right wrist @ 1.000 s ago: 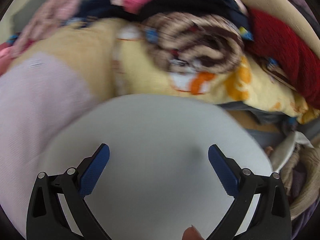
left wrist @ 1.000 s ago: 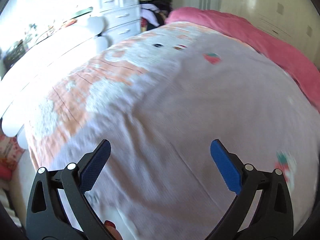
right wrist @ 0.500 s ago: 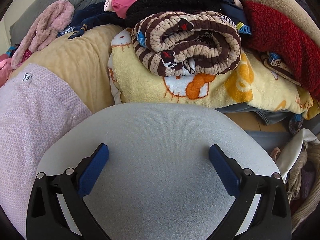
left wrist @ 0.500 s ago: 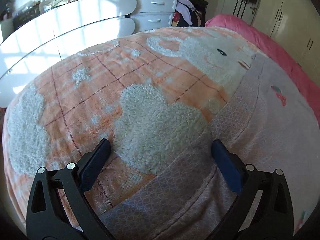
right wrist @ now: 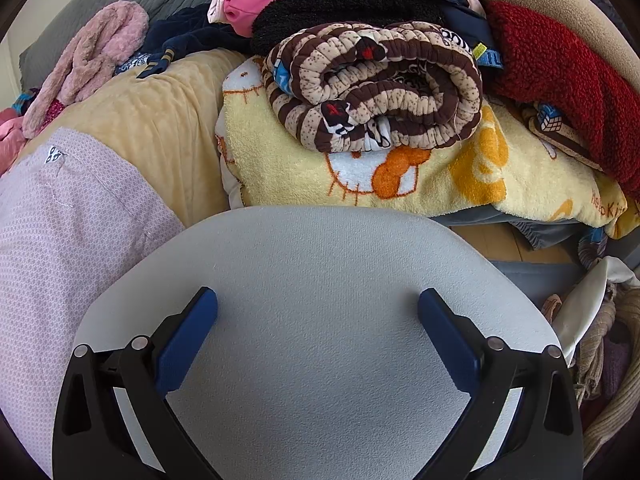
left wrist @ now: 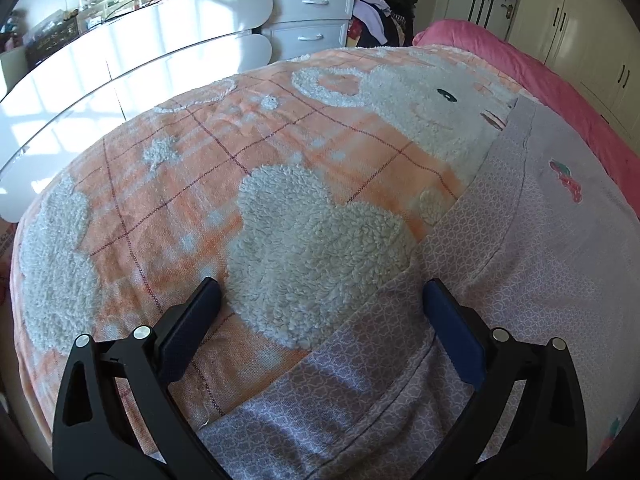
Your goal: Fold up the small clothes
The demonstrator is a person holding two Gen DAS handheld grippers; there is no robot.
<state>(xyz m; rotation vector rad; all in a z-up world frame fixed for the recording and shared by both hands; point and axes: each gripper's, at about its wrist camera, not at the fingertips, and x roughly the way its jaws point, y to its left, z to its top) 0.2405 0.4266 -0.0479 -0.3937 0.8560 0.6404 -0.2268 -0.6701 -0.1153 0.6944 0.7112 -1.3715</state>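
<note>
A lilac patterned garment (left wrist: 540, 240) with a small strawberry print lies flat on an orange and white fleece blanket (left wrist: 200, 184) over the bed. My left gripper (left wrist: 318, 316) is open, low over the garment's left edge where it meets the blanket. In the right wrist view the same lilac fabric (right wrist: 60, 240) shows at the left. My right gripper (right wrist: 318, 322) is open above a pale grey rounded board (right wrist: 320, 264), with nothing between its fingers. Beyond the board is a pile of clothes, with a rolled brown striped piece (right wrist: 376, 88) on a yellow cartoon towel (right wrist: 400, 176).
A white desk (left wrist: 120, 52) and a white chest of drawers (left wrist: 312, 12) stand beyond the bed. A pink duvet (left wrist: 540, 76) runs along the bed's far right. A red fleece (right wrist: 560, 80), a pink plush piece (right wrist: 88, 60) and a tan blanket (right wrist: 160, 128) crowd the pile.
The left view swung from mid-garment to its left edge over the orange blanket and has settled lower. The right gripper stayed over the grey board, and its view went from blurred to steady.
</note>
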